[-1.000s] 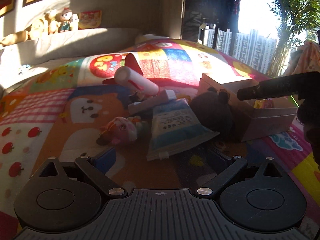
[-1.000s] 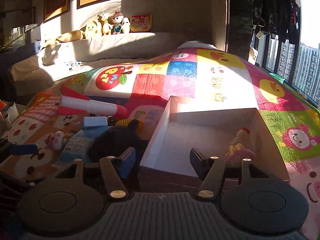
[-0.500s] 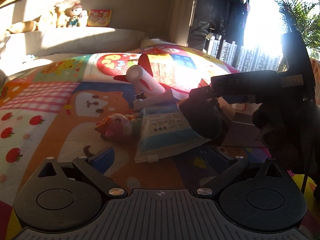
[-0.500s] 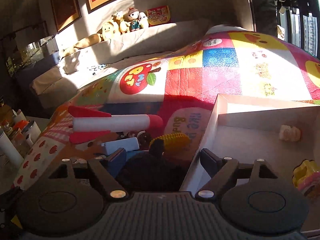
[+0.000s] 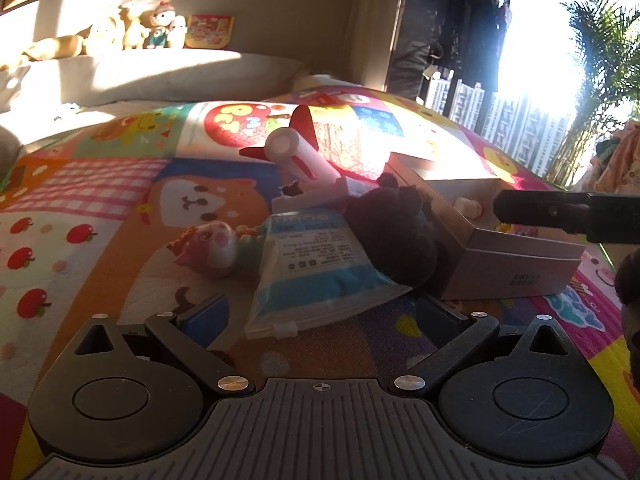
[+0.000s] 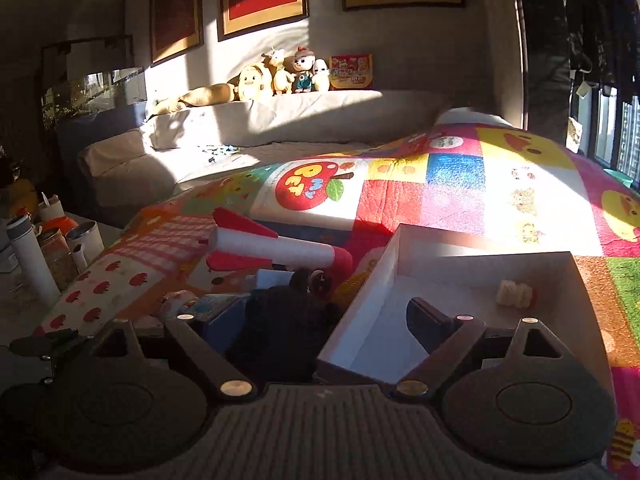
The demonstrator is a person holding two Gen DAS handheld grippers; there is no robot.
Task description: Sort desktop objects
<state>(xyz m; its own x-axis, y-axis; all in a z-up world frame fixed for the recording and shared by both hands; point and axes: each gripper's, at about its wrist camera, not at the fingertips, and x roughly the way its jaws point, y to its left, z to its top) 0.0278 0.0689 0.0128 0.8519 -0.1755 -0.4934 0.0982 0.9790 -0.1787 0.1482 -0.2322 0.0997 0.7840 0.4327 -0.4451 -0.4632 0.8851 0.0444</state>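
Two claw fingers point(image 6: 224, 324) opening, astride dark plush point(image 6: 280, 328)

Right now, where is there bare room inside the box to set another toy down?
The white box floor is mostly bare: only a small toy near its right wall. The left half is free. Outside its left wall it is crowded: dark plush, rocket.

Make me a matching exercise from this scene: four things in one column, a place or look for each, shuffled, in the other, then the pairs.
Things:
1. toy rocket
2. dark plush toy
3. small white toy
4. blue and white pouch

Descriptions:
A. inside the open box
B. lies flat, nearest the left gripper
C. white body, red fins
D. leans against the box's outer wall

Pairs: 1-C, 2-D, 3-A, 4-B
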